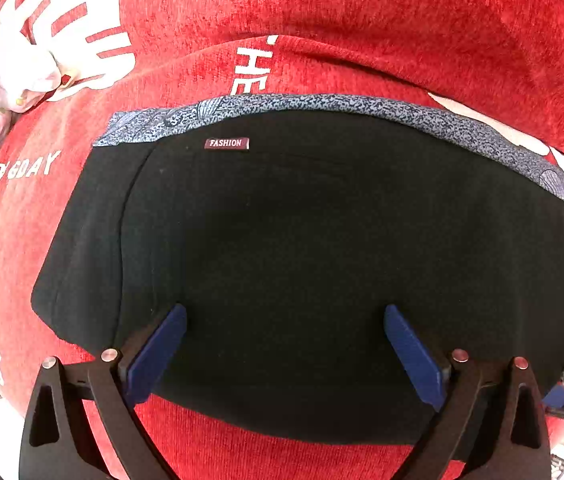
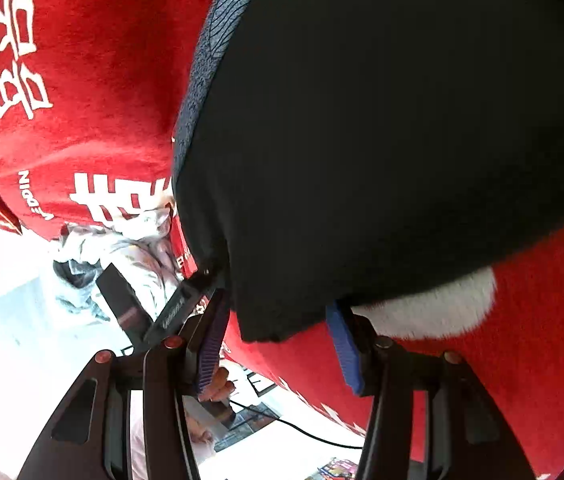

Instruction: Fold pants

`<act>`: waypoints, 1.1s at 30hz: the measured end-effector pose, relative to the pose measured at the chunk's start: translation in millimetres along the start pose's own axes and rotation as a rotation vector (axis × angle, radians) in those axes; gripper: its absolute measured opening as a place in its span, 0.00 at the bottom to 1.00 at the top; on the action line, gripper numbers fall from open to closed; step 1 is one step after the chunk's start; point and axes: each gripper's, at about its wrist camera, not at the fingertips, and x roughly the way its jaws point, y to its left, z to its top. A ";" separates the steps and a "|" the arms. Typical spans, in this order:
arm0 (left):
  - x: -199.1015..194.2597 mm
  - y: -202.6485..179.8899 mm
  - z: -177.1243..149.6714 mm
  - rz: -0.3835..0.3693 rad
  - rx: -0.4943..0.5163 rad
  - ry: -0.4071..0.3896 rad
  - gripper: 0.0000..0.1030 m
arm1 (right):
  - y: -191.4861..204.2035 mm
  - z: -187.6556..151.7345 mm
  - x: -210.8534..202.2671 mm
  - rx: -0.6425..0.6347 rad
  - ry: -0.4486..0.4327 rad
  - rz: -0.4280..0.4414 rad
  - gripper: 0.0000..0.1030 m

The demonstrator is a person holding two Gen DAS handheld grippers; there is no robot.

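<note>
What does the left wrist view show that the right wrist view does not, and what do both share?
Left wrist only: the FASHION label and the open left gripper. Right wrist only: the right gripper, a hand and a black cable. Both: the black pants with patterned band on the red blanket.

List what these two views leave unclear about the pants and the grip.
- Left wrist view: right end of the pants, cut off by the frame edge; layers beneath, hidden by the top layer.
- Right wrist view: whether the right gripper pinches the pants corner; cloth covers its fingertips.
</note>
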 end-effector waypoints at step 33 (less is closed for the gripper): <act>-33.2 -37.2 33.5 0.008 0.150 -0.098 0.98 | 63.8 21.2 -116.2 -0.524 -0.155 -0.595 0.37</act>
